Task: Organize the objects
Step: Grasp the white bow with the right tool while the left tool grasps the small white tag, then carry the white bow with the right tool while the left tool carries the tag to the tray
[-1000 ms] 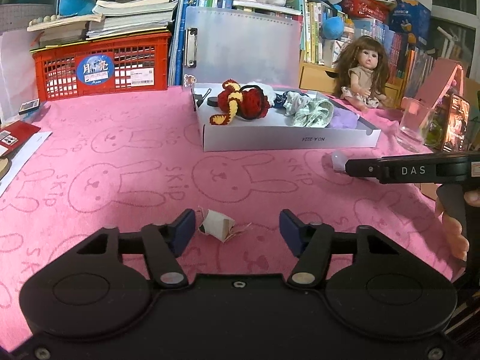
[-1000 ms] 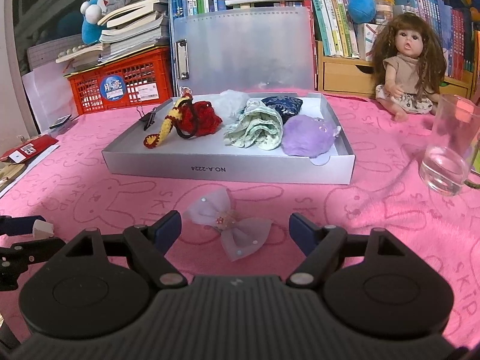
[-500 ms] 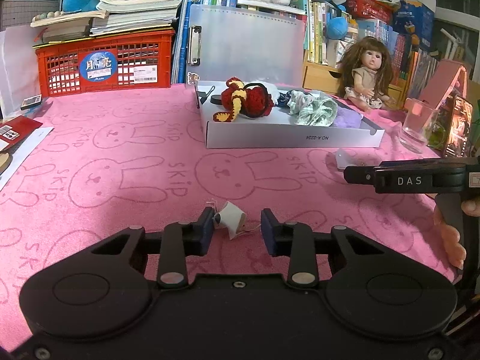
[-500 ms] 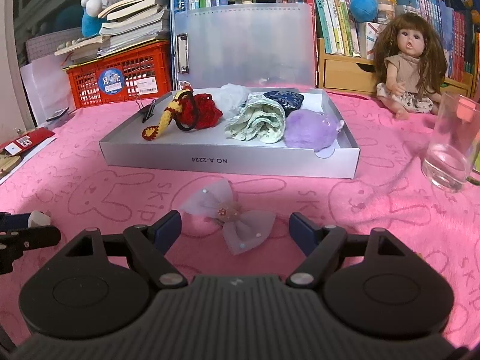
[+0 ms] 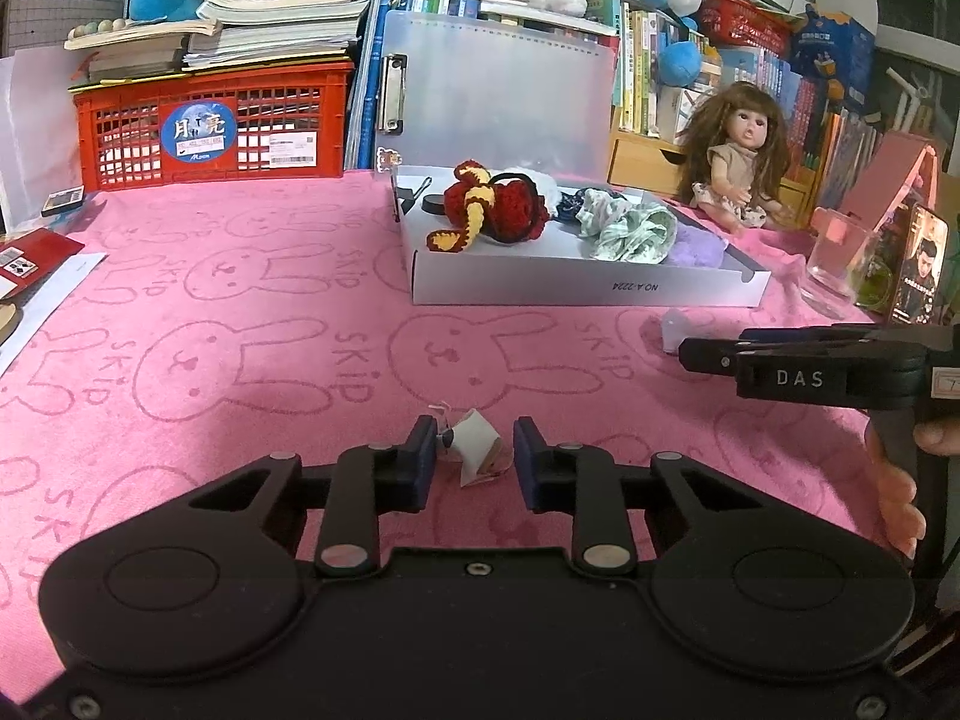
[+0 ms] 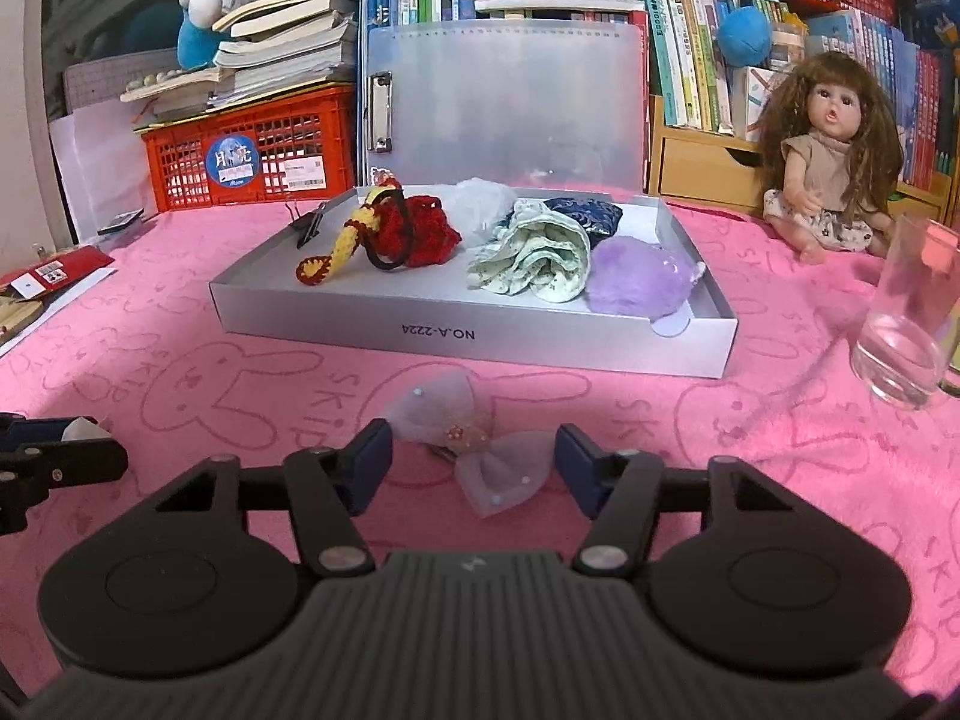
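At the bottom of the left wrist view, the left gripper [image 5: 470, 461] was matte black plastic with blue pads, and its jaws were closing around a small white folded tag [image 5: 475, 447] with a tan corner that lay on the cloth [image 5: 240, 396]; the left pad touched its thready edge, but a gap remained at the right pad, so no grasp was made yet. In the right wrist view the right gripper [image 6: 474, 465], ribbed black with blue pads, was closing too, around a sheer lilac bow [image 6: 474, 441] with a beaded centre, lying low in the middle of the frame, and neither pad touched it. The cloth was fuzzy pink towelling stamped with rabbit outlines and the word "SKIP". At the right edge of the left view the other gripper's arm bore "DAS" in white letters, with a hand [image 5: 897, 492] behind it. Farther up, in mid-frame, stood a shallow grey card tray [image 6: 474, 336] printed "NO.A-222A", holding a red and yellow crochet piece [image 6: 414, 231], a crumpled pale green cloth bundle [image 6: 537, 258], a fluffy purple ball [image 6: 639, 279] and a dark blue pouch [image 6: 585, 213]. At right stood a clear glass [image 6: 906, 324]. Beyond it sat a curly-haired doll [image 6: 828, 162]; at upper left was a red lattice crate [image 6: 252, 147] with a round blue sticker, its writing too small to read.
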Action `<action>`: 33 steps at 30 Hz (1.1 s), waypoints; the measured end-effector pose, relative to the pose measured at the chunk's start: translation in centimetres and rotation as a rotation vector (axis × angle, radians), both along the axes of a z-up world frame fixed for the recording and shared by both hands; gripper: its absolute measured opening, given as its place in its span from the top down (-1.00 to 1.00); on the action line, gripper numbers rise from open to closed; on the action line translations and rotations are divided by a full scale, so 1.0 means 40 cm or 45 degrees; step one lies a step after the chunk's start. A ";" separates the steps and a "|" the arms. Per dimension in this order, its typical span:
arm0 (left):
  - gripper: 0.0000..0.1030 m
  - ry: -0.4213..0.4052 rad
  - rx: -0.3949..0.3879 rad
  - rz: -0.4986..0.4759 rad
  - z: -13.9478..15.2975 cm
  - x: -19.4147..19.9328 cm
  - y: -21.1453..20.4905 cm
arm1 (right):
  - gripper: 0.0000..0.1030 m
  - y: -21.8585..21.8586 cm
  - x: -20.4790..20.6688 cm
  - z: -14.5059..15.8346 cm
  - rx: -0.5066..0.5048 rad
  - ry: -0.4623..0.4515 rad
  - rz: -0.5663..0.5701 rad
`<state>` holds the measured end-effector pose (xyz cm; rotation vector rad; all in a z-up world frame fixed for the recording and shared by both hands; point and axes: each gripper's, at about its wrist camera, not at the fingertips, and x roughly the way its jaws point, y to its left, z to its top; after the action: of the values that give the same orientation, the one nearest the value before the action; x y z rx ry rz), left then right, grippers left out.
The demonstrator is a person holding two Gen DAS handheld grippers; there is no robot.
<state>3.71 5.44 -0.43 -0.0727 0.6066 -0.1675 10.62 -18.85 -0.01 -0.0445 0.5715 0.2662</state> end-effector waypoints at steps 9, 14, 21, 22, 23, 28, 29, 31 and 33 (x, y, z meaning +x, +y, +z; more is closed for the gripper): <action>0.53 -0.012 -0.015 -0.014 0.010 0.014 -0.013 | 0.34 0.002 -0.003 0.001 -0.015 -0.013 -0.007; 0.53 -0.019 -0.012 -0.026 0.016 0.024 -0.023 | 0.58 0.006 -0.018 0.015 -0.028 -0.032 -0.003; 0.53 -0.027 -0.018 -0.038 0.026 0.034 -0.035 | 0.70 -0.002 -0.031 0.021 -0.011 -0.030 -0.003; 0.53 -0.031 -0.013 -0.042 0.028 0.036 -0.038 | 0.72 -0.004 -0.034 0.022 -0.006 -0.036 -0.009; 0.53 -0.033 -0.008 -0.043 0.028 0.038 -0.041 | 0.74 -0.007 -0.036 0.023 -0.002 -0.041 -0.016; 0.53 -0.034 -0.013 -0.044 0.032 0.047 -0.048 | 0.82 -0.020 -0.043 0.036 0.018 -0.060 -0.034; 0.53 -0.035 -0.016 -0.043 0.034 0.050 -0.049 | 0.83 -0.023 -0.045 0.038 0.021 -0.064 -0.035; 0.53 -0.038 -0.018 -0.045 0.038 0.055 -0.051 | 0.83 -0.027 -0.047 0.041 0.026 -0.069 -0.037; 0.53 -0.043 -0.014 -0.047 0.041 0.059 -0.054 | 0.84 -0.031 -0.049 0.042 0.030 -0.072 -0.041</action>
<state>6.06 3.27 1.20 -0.0693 0.5740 -0.2072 8.65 -20.07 1.68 -0.0196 0.5124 0.2396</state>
